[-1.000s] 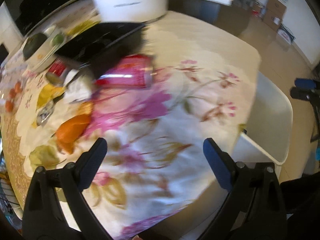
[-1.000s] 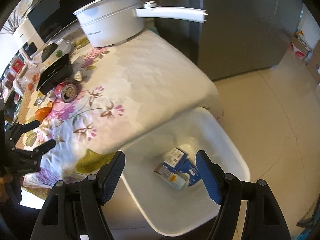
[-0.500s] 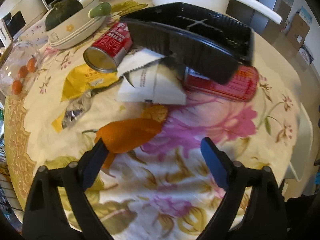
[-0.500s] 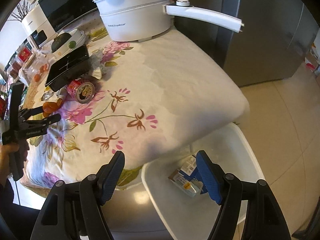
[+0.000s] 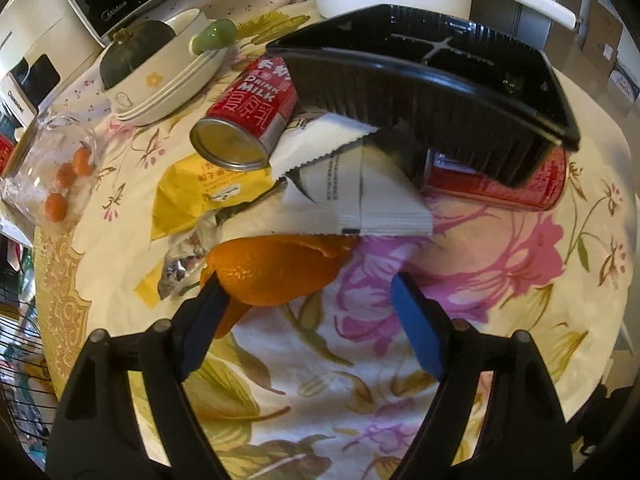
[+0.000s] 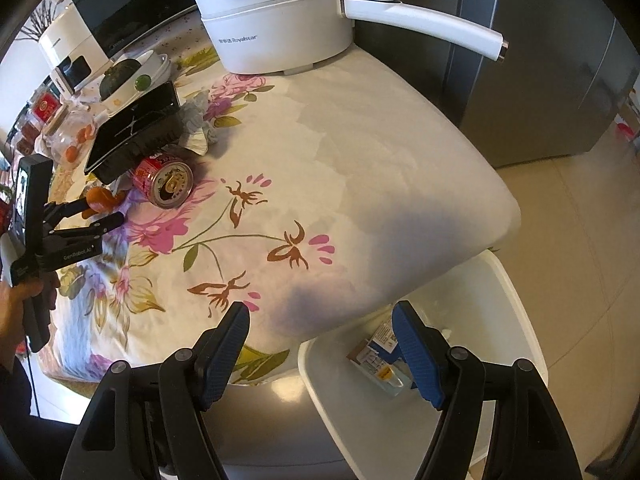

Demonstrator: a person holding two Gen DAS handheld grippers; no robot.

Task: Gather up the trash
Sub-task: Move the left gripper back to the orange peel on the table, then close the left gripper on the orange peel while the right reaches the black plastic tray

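Observation:
An orange peel (image 5: pixel 276 270) lies on the floral tablecloth between the open jaws of my left gripper (image 5: pixel 308 292); the left finger touches its edge. Behind it lie a white sachet (image 5: pixel 360 196), a yellow wrapper (image 5: pixel 200 192), a foil wrapper (image 5: pixel 180 264), two red cans (image 5: pixel 248 120) (image 5: pixel 500 184) and a black plastic tray (image 5: pixel 440 84). My right gripper (image 6: pixel 320 328) is open and empty, over the table's near edge beside a white bin (image 6: pixel 472 412) that holds a small carton (image 6: pixel 380 356). The left gripper (image 6: pixel 100 216) and the peel (image 6: pixel 100 198) also show there.
A white electric pot (image 6: pixel 280 20) with a long handle stands at the back of the table. Stacked bowls with a dark squash (image 5: pixel 160 64) and a jar of small orange fruit (image 5: pixel 52 172) stand at the left. A grey fridge (image 6: pixel 540 60) is beyond.
My left gripper has swung from the bin side to the trash pile and closed in until the peel sits between its open jaws. My right gripper has drifted from over the bin towards the table edge.

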